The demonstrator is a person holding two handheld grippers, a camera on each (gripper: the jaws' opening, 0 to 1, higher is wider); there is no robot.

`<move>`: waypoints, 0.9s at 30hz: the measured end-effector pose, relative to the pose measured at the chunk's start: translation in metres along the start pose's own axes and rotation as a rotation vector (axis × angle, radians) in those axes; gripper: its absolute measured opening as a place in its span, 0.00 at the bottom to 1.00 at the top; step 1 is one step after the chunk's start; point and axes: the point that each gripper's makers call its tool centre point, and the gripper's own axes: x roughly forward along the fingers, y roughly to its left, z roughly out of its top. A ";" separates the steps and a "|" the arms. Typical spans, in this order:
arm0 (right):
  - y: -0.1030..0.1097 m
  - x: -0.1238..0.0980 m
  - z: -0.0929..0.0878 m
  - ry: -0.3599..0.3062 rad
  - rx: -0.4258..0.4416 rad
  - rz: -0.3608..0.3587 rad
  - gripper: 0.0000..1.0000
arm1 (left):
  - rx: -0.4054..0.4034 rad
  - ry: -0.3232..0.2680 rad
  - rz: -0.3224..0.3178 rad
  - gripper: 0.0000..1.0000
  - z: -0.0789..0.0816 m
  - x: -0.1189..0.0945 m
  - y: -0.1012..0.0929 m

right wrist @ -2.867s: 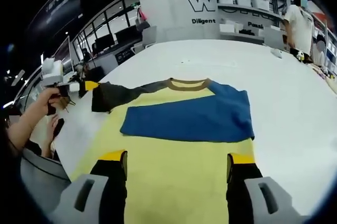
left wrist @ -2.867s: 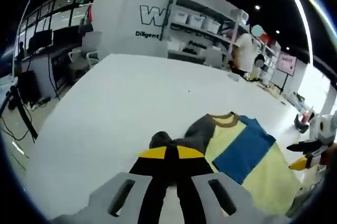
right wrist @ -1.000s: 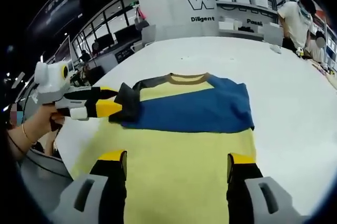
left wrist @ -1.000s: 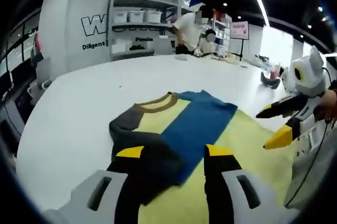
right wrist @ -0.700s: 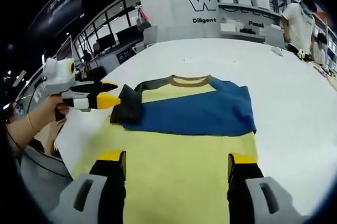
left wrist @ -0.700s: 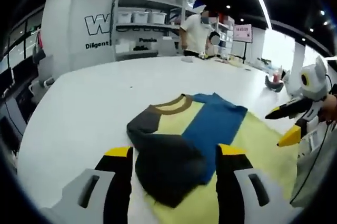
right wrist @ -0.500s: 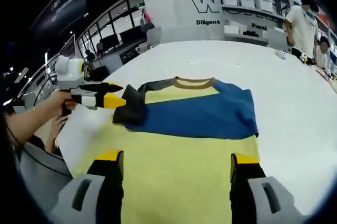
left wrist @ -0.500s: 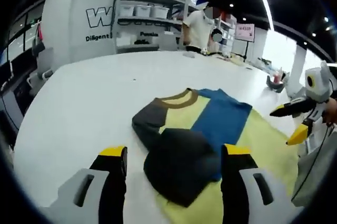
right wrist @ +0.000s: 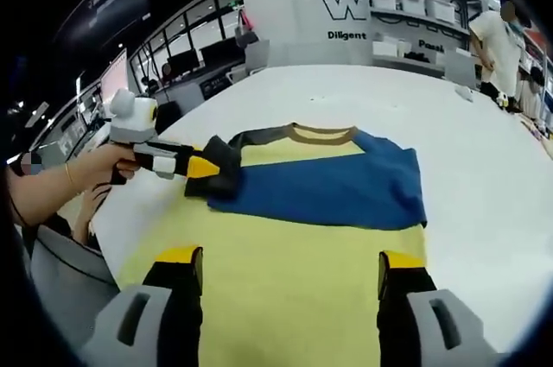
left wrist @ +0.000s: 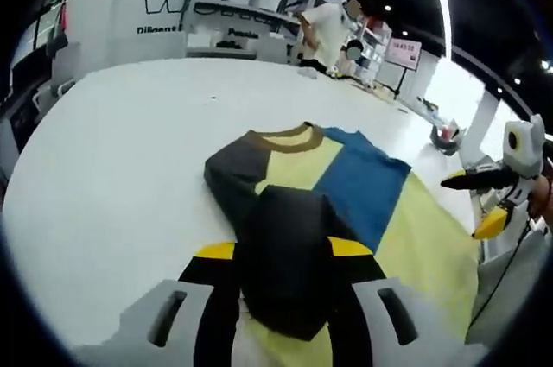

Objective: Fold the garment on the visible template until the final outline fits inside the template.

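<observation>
Yellow, blue and dark grey long-sleeved shirt (right wrist: 320,237) on white table (right wrist: 484,186), left gripper (left wrist: 282,250) clamped on its dark grey sleeve (left wrist: 281,268), right gripper (right wrist: 289,268) jaws apart above yellow hem

Your garment (right wrist: 320,237) is colour-blocked — pale yellow body, blue sleeve (right wrist: 324,187) folded across it, dark grey sleeve (left wrist: 281,250), olive-brown collar (right wrist: 320,133). The table (left wrist: 112,186) under it is plain white. Your left gripper (right wrist: 212,167) is black with yellow tips and a white body; your right gripper (right wrist: 288,274) has black jaws with yellow tips — grey at the base.
</observation>
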 end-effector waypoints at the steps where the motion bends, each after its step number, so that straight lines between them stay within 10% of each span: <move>1: 0.000 0.000 0.000 0.001 -0.001 -0.001 0.81 | -0.004 -0.002 0.003 0.20 0.001 -0.002 0.001; 7: 0.005 0.001 0.001 0.000 -0.011 0.006 0.81 | -0.008 -0.019 0.018 0.01 0.005 -0.016 0.007; 27: 0.019 0.004 0.002 0.003 -0.033 0.038 0.81 | -0.045 0.024 0.256 0.00 0.004 -0.100 0.076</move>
